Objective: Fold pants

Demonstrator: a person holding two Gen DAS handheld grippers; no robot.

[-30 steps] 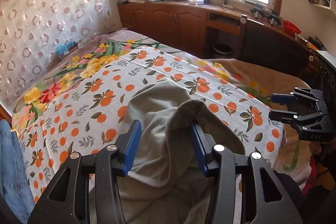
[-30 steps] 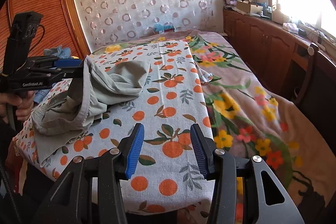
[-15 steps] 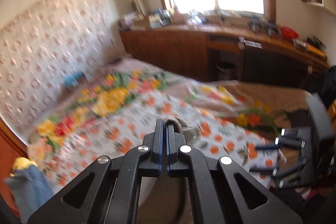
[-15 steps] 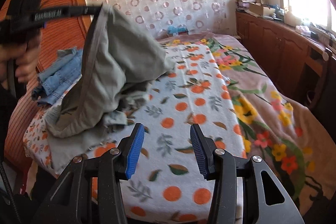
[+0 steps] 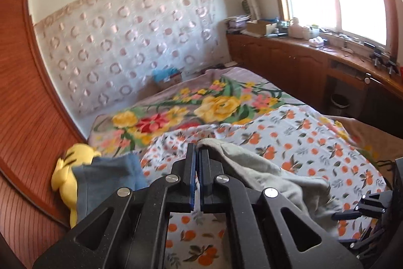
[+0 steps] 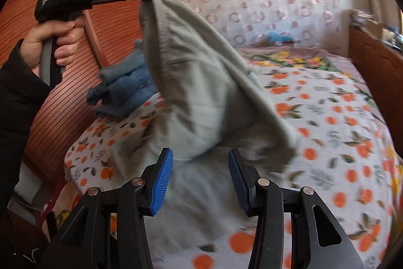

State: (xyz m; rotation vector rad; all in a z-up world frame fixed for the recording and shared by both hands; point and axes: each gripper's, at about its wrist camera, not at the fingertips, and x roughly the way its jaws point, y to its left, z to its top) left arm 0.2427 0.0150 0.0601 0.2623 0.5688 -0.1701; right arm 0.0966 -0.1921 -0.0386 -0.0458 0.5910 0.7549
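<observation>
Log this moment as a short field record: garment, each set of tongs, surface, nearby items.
garment: grey-green pants, one edge lifted, the rest trailing on the bed
left tongs: shut on the pants' edge, raised above the bed
right tongs: open, empty, low in front of the hanging cloth
surface: orange-print sheet over a floral blanket
nearby: folded jeans, yellow plush toy

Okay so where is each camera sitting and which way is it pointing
Left wrist: sits on the left tool, facing up the bed toward the patterned wall; its fingers are shut on the grey pants.
Right wrist: sits on the right tool, open, low over the bed, facing the lifted pants; the left hand shows.
Shared: pants, orange-print sheet, folded jeans, each other's tool.
</observation>
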